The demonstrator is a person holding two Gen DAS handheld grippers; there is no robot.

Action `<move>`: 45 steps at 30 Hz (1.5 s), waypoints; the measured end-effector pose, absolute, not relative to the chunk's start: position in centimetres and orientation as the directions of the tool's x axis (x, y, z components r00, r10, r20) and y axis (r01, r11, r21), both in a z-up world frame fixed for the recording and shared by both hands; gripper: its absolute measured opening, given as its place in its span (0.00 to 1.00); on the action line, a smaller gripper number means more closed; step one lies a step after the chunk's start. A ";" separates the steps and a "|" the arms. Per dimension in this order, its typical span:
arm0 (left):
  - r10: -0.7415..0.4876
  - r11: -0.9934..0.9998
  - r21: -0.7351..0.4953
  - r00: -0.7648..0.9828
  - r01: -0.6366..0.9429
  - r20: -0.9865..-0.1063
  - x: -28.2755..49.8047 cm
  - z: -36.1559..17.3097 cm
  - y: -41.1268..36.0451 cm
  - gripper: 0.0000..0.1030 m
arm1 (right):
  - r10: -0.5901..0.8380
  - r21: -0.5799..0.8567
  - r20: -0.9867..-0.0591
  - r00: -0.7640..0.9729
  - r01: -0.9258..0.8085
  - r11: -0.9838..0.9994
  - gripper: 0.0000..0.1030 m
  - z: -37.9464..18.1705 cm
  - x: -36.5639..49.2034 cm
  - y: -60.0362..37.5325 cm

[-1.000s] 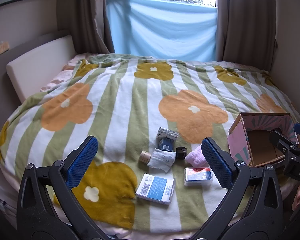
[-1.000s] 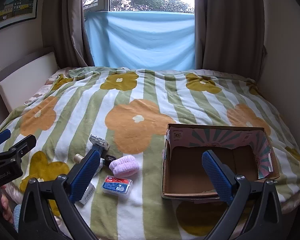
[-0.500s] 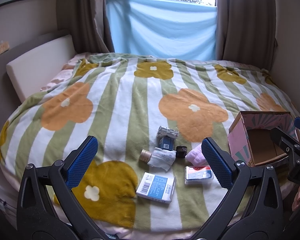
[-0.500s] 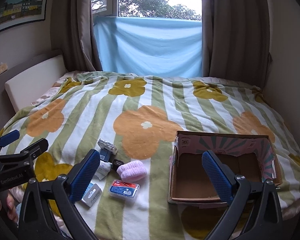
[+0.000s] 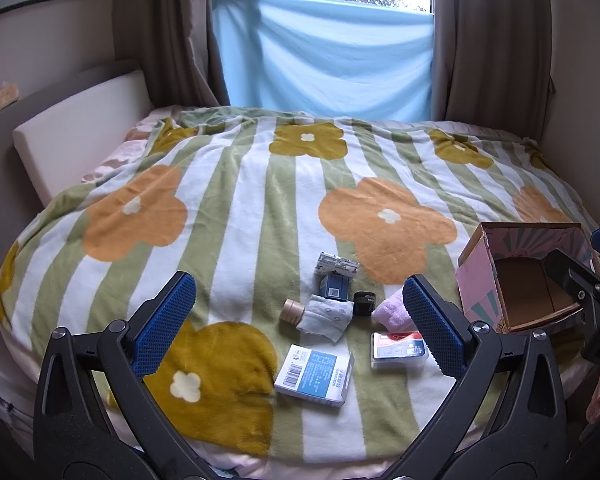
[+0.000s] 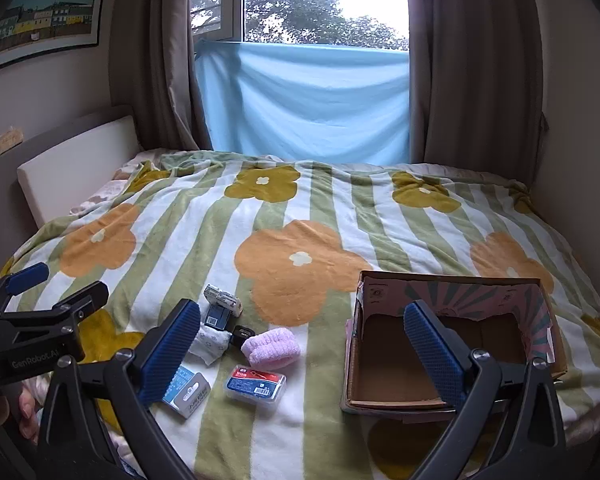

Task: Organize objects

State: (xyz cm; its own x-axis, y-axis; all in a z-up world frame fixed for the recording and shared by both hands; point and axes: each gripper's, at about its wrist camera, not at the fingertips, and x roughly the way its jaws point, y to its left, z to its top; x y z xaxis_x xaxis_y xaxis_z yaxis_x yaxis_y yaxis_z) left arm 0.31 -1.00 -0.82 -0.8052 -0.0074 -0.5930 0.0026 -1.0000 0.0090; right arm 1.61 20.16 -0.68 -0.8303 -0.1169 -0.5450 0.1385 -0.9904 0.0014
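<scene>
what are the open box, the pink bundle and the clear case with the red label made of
The open box looks like corrugated cardboard: matte brown inside, printed pink outside. The pink bundle seems a soft, fuzzy knit or terry fabric, ribbed and rolled. The clear case looks like glossy transparent plastic, its contents showing through under the red and blue label.

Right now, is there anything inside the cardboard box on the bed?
Empty, as far as shows. The box sits open on the blanket, and only bare brown floor shows inside; the gripper finger hides one patch.
</scene>
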 end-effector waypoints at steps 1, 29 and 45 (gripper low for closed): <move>-0.007 -1.000 0.008 -0.805 0.003 -0.594 0.3 -0.8 -1.1 1.00 | -0.117 0.001 -0.547 -0.829 0.139 -0.990 0.99 -0.7 1.6 20.2; 0.090 -0.993 -0.011 -0.685 -0.119 -0.723 -1.3 -5.8 -0.9 1.00 | -0.250 -0.136 -0.707 -0.662 0.473 -0.870 0.99 -3.4 -5.3 17.1; 0.099 -0.980 0.000 -0.488 -0.199 -0.867 -4.7 -17.8 0.7 1.00 | -0.177 -0.146 -0.879 -0.442 0.605 -0.783 0.99 -15.6 -11.2 12.0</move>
State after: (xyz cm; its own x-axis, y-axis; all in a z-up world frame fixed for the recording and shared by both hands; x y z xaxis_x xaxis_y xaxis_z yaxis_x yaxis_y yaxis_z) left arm -4.68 0.71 -17.77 -0.4878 0.0991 -0.8673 -0.1995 -0.9799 0.0002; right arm -11.22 12.04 -15.57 -0.4422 -0.1773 -0.8792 0.6050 -0.7826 -0.1465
